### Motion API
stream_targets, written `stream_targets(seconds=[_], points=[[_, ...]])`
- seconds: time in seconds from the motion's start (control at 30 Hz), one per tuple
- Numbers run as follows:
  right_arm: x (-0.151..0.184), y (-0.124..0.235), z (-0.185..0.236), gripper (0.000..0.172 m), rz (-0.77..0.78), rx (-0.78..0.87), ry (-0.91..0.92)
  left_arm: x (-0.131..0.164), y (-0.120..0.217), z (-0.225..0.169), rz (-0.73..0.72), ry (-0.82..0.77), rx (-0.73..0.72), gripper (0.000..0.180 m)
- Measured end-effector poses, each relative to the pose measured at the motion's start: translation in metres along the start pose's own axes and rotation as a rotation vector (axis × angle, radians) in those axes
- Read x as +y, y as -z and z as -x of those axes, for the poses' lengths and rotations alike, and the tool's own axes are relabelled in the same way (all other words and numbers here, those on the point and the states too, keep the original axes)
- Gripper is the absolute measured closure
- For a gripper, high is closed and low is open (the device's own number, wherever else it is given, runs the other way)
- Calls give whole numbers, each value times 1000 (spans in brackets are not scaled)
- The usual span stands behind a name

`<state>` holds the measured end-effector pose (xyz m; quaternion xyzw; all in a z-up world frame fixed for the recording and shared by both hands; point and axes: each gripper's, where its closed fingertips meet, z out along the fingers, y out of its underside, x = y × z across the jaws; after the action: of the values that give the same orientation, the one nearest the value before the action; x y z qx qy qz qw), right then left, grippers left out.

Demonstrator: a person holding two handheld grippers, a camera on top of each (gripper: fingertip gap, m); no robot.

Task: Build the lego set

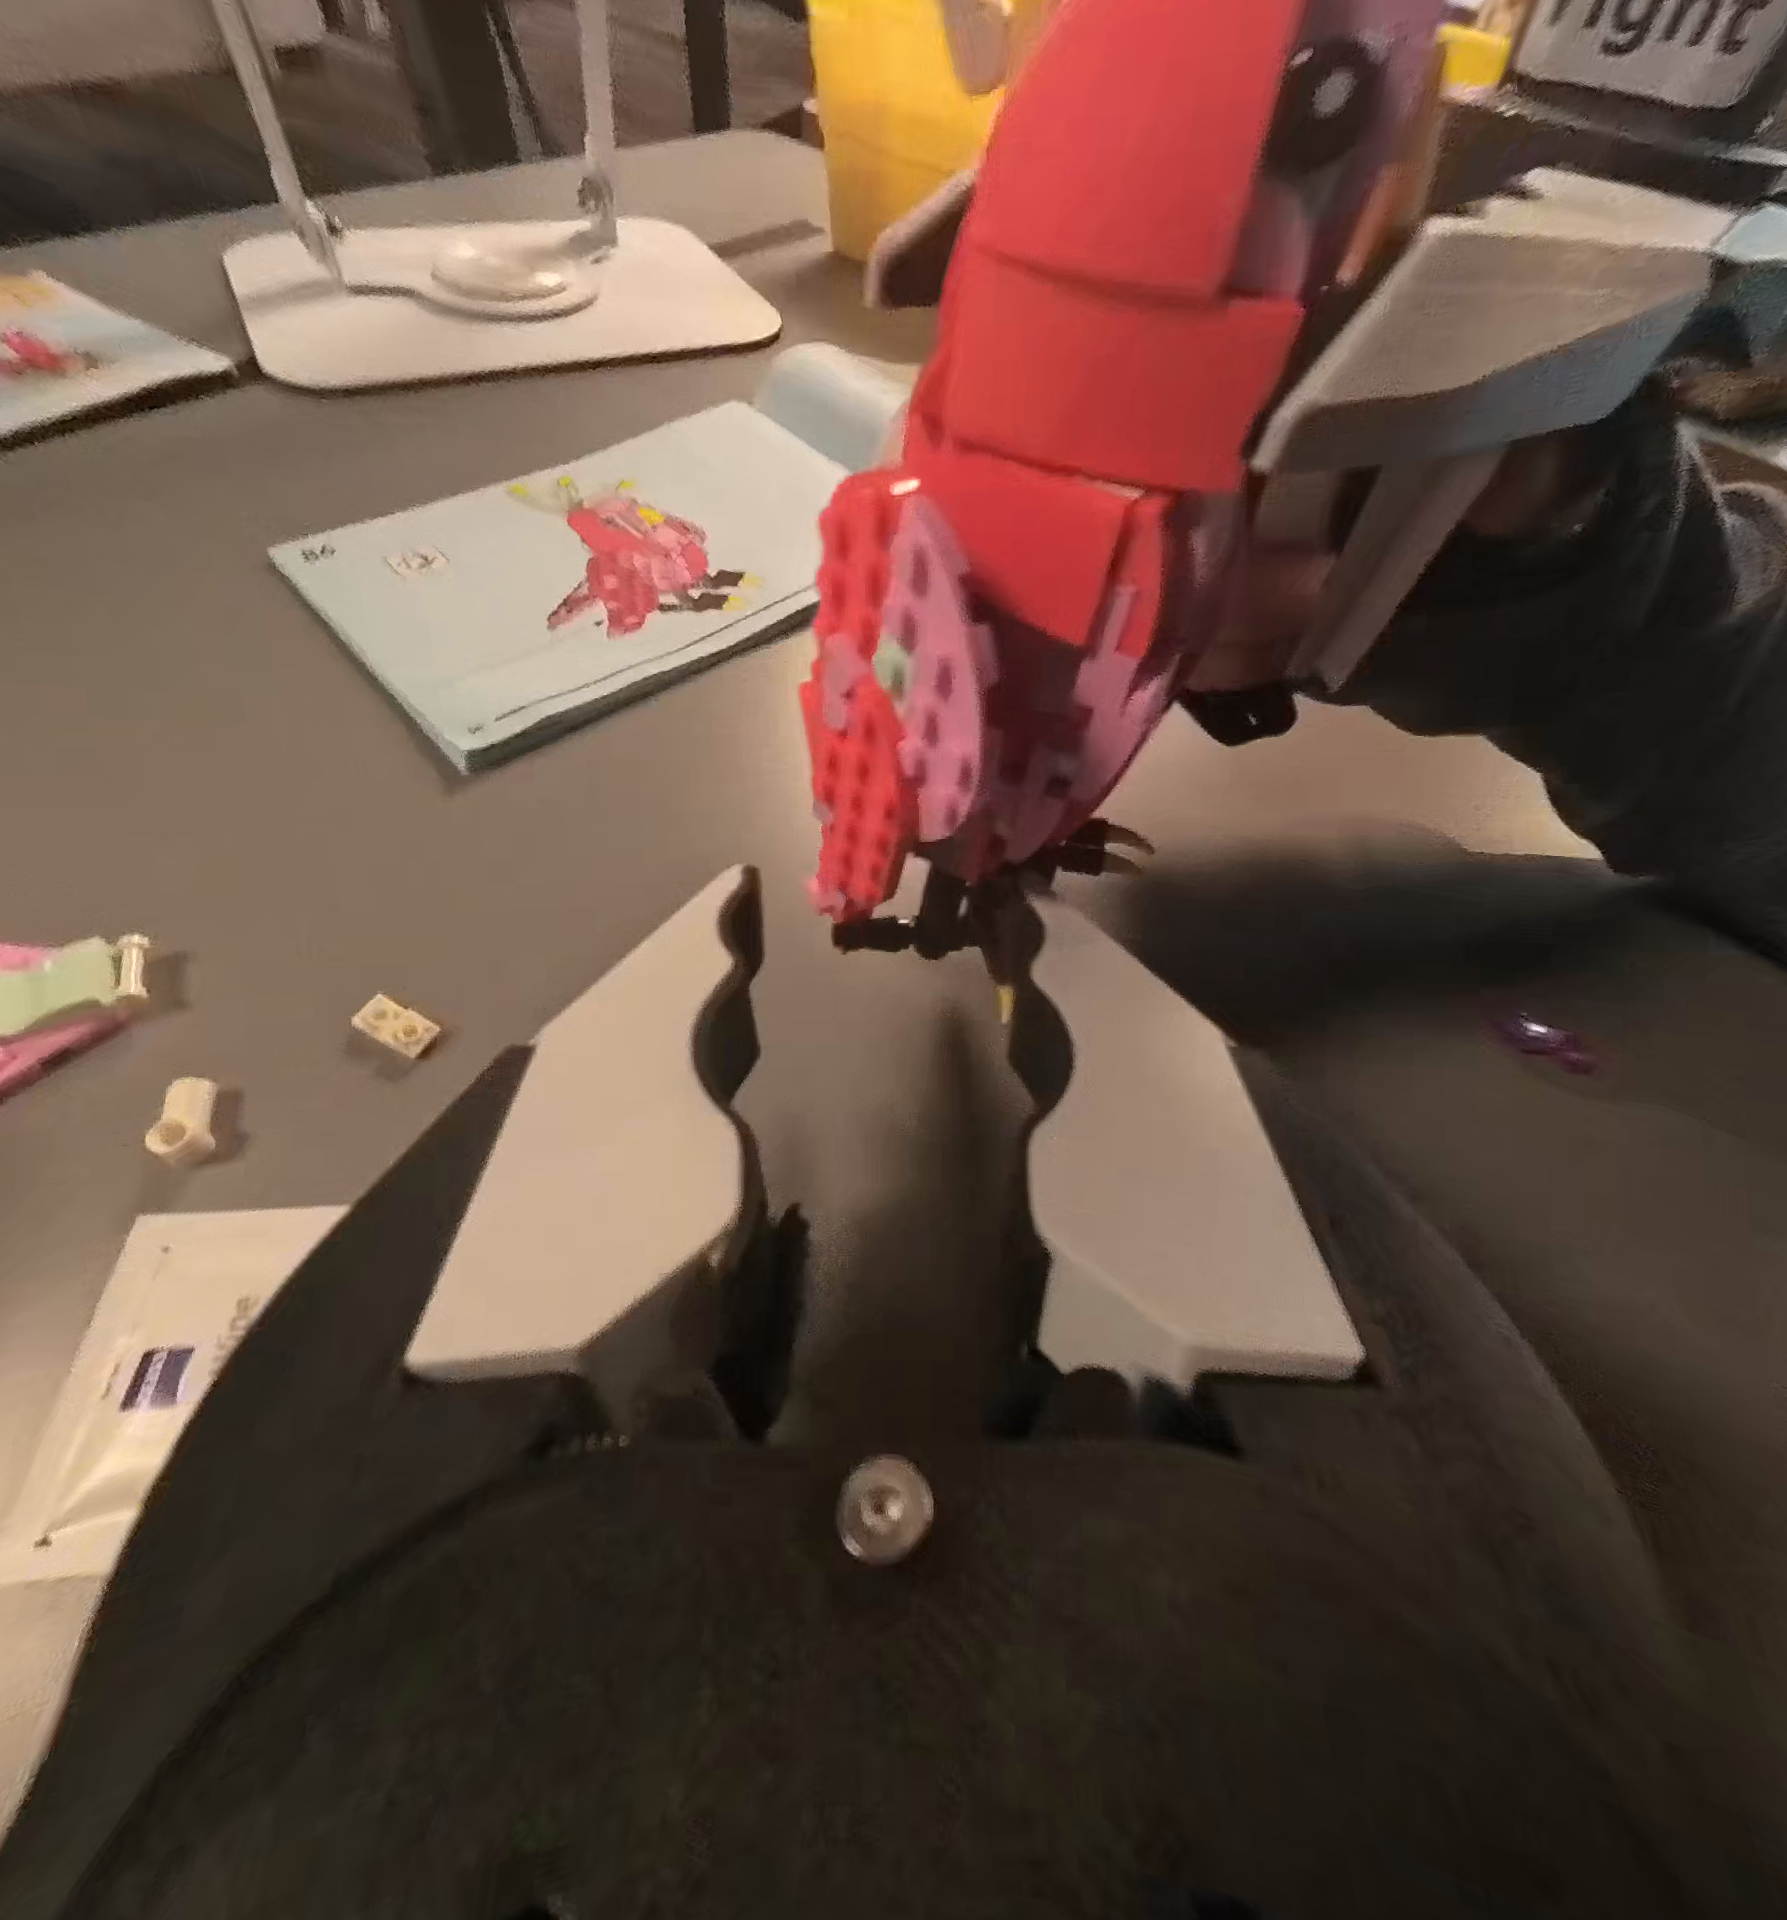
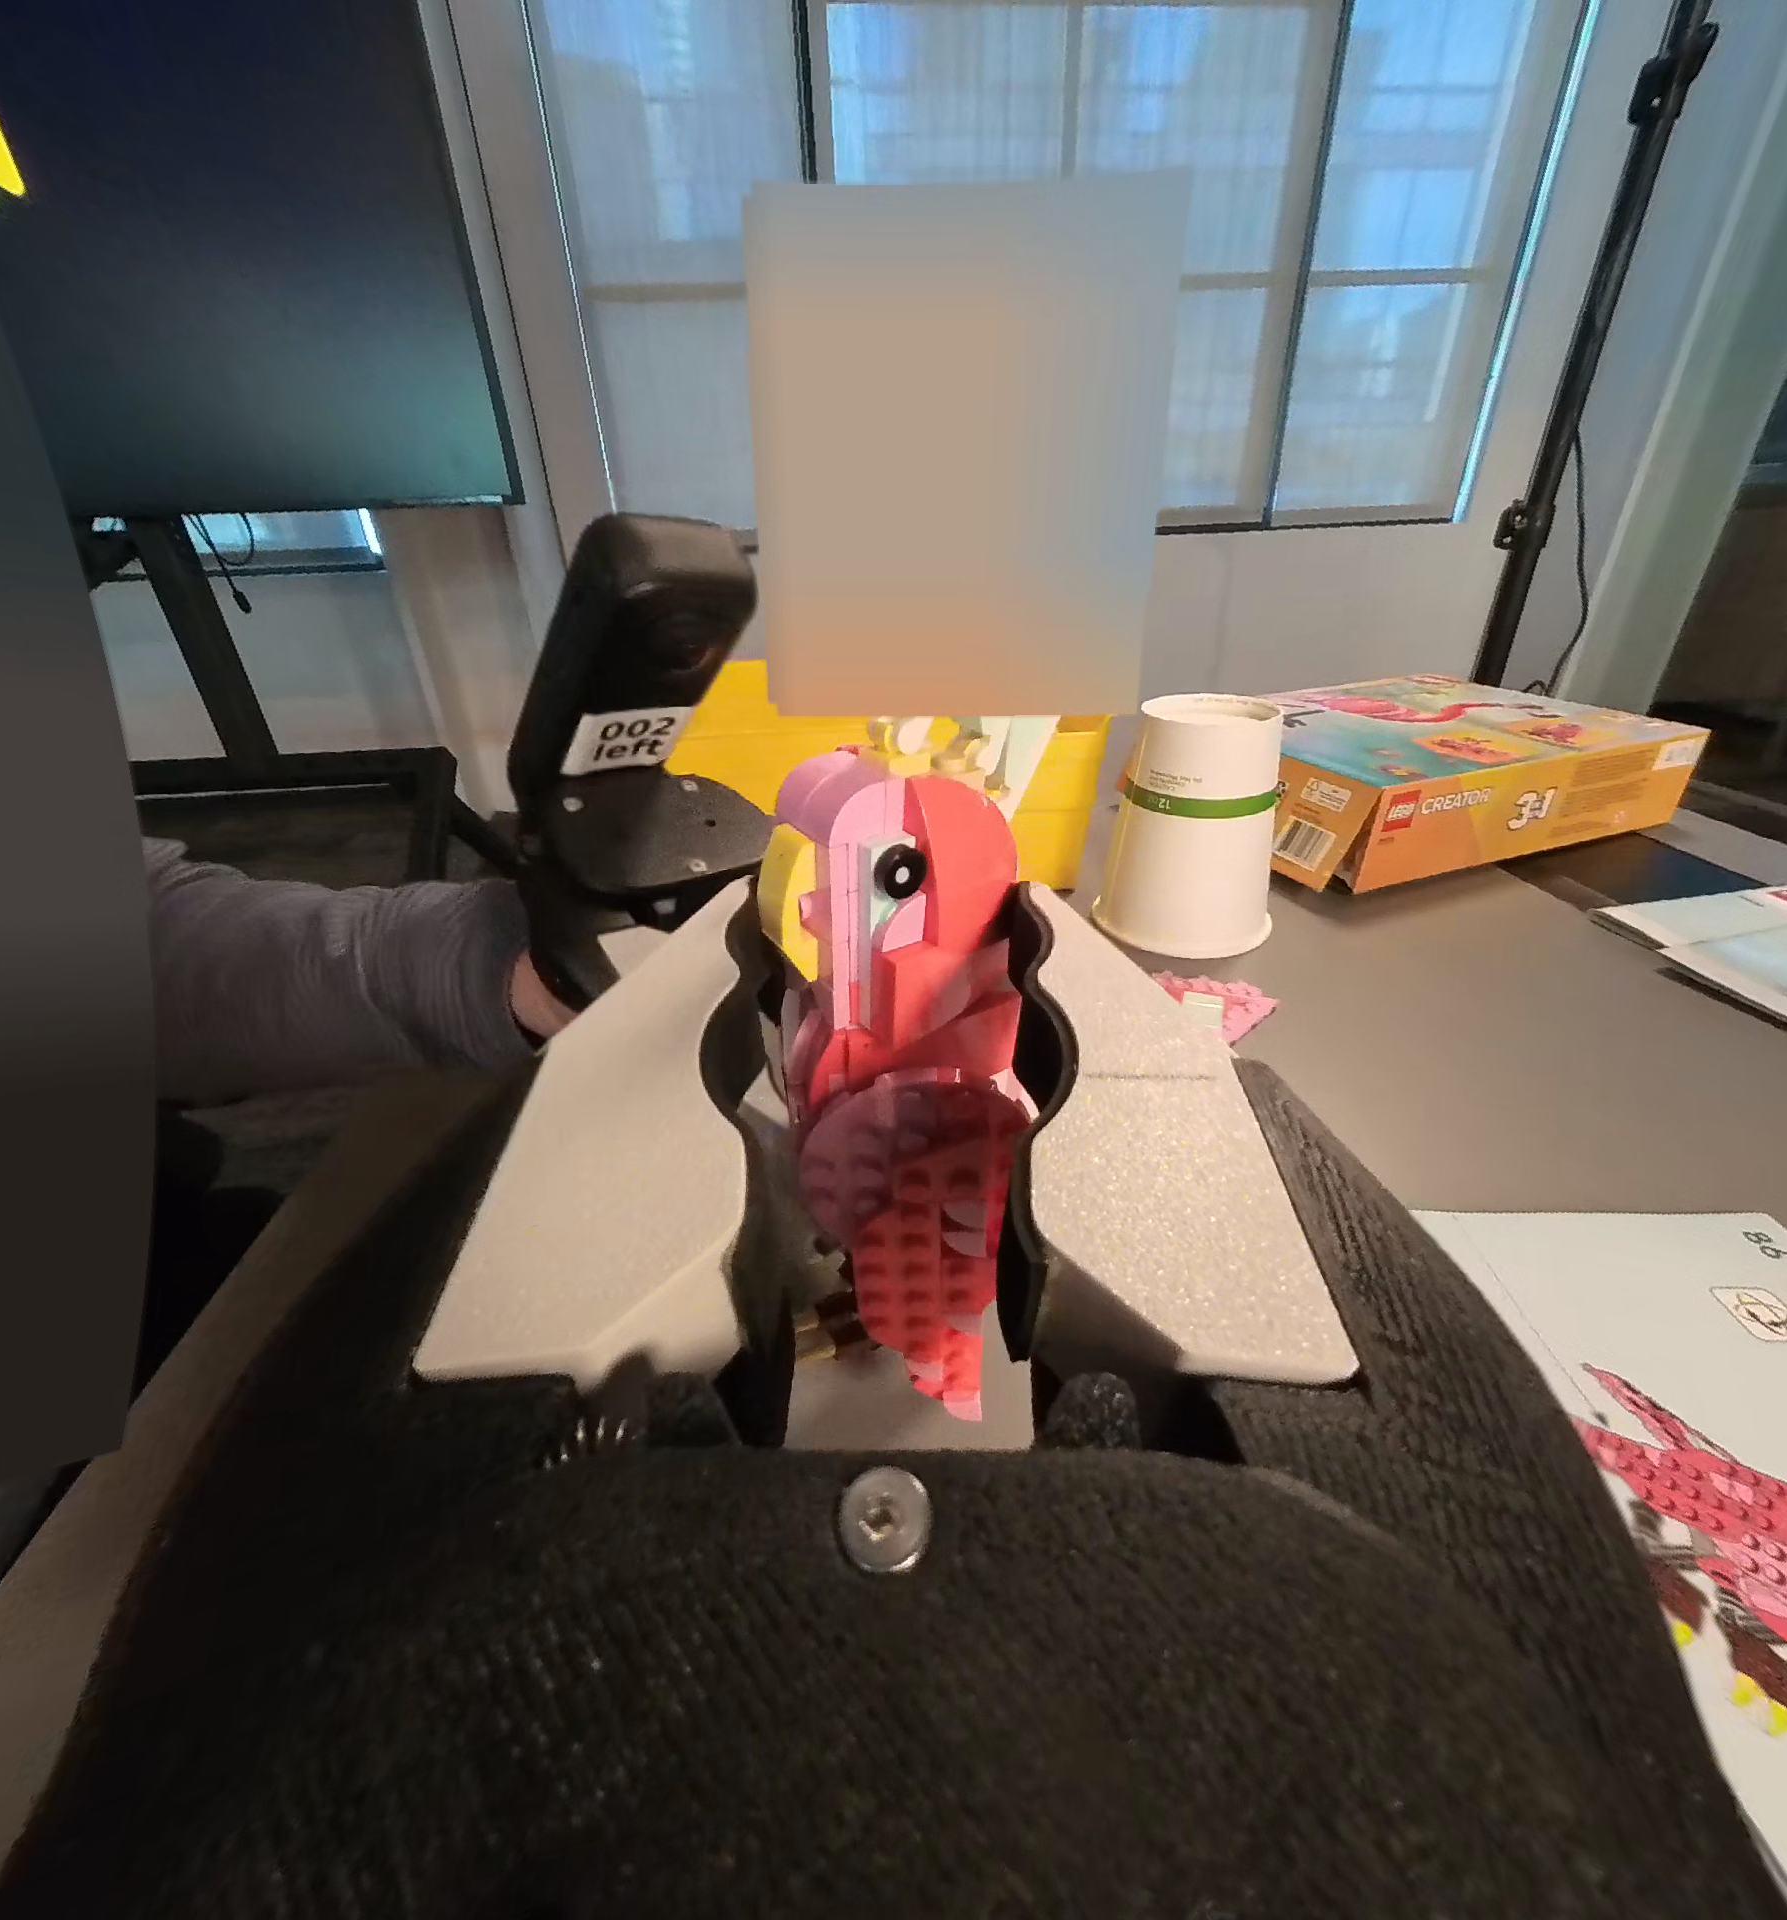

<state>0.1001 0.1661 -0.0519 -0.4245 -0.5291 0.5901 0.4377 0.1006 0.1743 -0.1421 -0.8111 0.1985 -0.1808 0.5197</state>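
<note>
Right tongs (image 2: 894,1049) clamped on red-and-pink brick parrot (image 2: 904,1039), upright between both pads. Left tongs (image 1: 894,935) spread apart, holding nothing, just below parrot's black feet (image 1: 930,920).

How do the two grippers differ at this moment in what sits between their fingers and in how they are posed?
The right gripper is closed on the red and pink brick bird, which fills its jaws; the left gripper stands open with only the bird's black feet just beyond its tips. The right gripper holds the bird raised off the table; the left gripper points low along that table. Both have pale grey fingers with wavy black pads.
</note>
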Motion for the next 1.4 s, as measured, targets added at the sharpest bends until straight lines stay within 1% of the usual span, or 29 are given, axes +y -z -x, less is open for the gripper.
stream_targets(seconds=[0.03,0.1,0.27,0.37,0.5,0.67,0.8,0.87,0.93,1.0,1.23,1.3,1.4], points=[[0,0,0,127,-1,-2,-3,-1,-1,-2,-3,-9,6,142],[2,0,-1,127,2,0,-5,1,-4,-4,11,-4,24,149],[9,0,-4,128,21,5,-21,7,-13,-6,68,57,40,150],[15,5,-7,127,48,-1,-32,13,-16,-9,113,68,81,150],[27,10,-7,128,113,-20,-38,23,-19,-10,188,33,121,150],[29,15,2,127,161,-56,10,25,-19,-15,203,-29,154,147],[32,20,15,127,191,-91,77,28,-17,-16,213,-81,143,134],[33,22,19,127,198,-99,108,30,-14,-15,217,-78,145,127],[33,24,21,127,200,-92,146,33,-9,-19,229,-65,194,106],[33,26,23,127,205,-86,180,31,-3,-19,207,-51,217,101],[34,32,25,124,194,-59,196,15,7,-23,96,-97,239,104],[33,32,24,119,188,-51,194,11,7,-25,72,-118,235,107],[30,33,25,117,170,-51,184,5,7,-23,43,-162,200,120]])
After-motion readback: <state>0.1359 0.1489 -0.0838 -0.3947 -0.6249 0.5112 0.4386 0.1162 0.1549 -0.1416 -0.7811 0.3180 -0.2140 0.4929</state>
